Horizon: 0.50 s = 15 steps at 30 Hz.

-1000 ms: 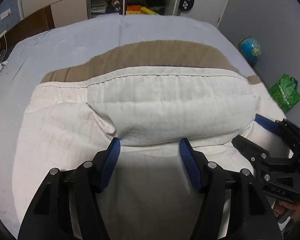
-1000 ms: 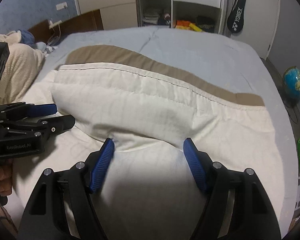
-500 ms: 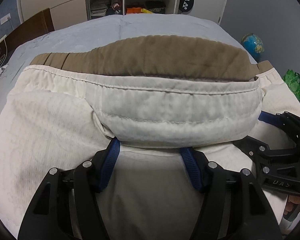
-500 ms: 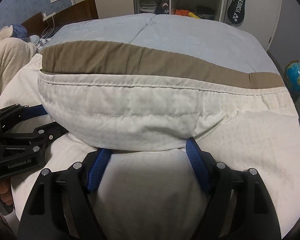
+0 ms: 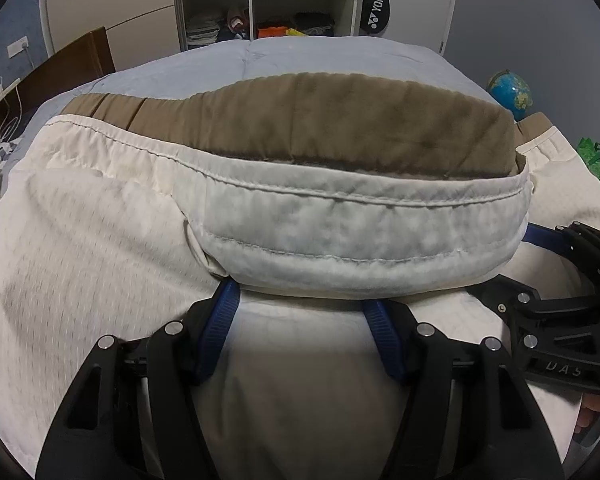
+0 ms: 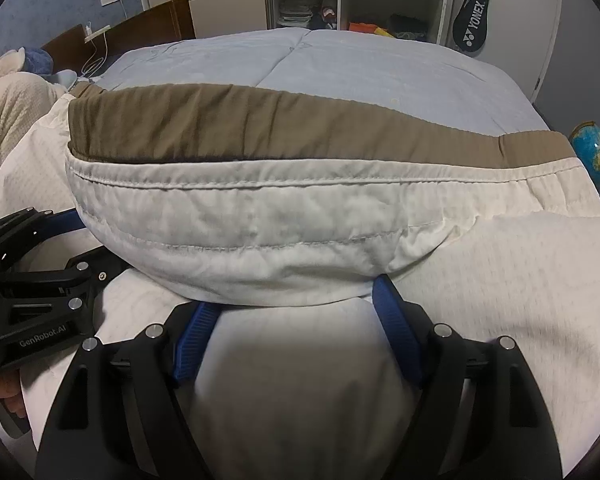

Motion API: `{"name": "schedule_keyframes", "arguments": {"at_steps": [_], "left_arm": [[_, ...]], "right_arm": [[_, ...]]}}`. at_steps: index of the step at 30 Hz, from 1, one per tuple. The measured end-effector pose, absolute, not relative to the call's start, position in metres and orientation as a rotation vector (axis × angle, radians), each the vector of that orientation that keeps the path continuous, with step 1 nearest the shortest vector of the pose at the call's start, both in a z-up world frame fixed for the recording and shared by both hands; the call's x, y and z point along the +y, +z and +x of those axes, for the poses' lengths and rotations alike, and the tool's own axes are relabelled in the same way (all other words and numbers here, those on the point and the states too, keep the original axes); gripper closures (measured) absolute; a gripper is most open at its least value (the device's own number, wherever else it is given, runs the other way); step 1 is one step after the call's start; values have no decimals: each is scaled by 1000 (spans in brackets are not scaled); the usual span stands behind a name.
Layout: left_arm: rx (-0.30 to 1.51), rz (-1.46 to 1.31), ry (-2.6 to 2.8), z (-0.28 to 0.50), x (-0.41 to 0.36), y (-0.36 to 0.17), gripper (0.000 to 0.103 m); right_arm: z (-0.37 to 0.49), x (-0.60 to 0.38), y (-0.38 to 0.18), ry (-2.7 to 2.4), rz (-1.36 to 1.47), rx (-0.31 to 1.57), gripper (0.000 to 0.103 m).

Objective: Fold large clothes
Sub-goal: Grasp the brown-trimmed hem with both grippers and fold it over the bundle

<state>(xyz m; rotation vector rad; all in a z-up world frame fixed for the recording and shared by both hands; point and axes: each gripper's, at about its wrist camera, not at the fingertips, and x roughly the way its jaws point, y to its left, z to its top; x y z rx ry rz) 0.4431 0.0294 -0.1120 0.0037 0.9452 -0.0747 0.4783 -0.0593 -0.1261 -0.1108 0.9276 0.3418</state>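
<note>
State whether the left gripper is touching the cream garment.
Touching: in the left wrist view, the left gripper has its blue fingers under the cream garment's folded edge.

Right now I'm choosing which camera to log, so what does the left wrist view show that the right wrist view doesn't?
Only the left wrist view shows the green bag and the right gripper. Only the right wrist view shows the beige blanket and the left gripper. Both show the cream garment with its brown band, the blue bed, the globe and the shelves.
</note>
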Motion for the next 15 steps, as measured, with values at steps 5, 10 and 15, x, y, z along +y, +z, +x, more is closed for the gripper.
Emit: {"name": "schedule_keyframes", "arguments": {"at_steps": [5, 10, 15], "left_arm": [[933, 6, -68, 440, 31, -116, 42], [922, 8, -63, 441, 30, -119, 42], [931, 10, -75, 439, 29, -113, 42]], "right_arm": [[479, -60, -128, 341, -108, 920, 29], [483, -63, -129, 345, -103, 914, 29], [485, -65, -123, 354, -98, 924, 29]]}}
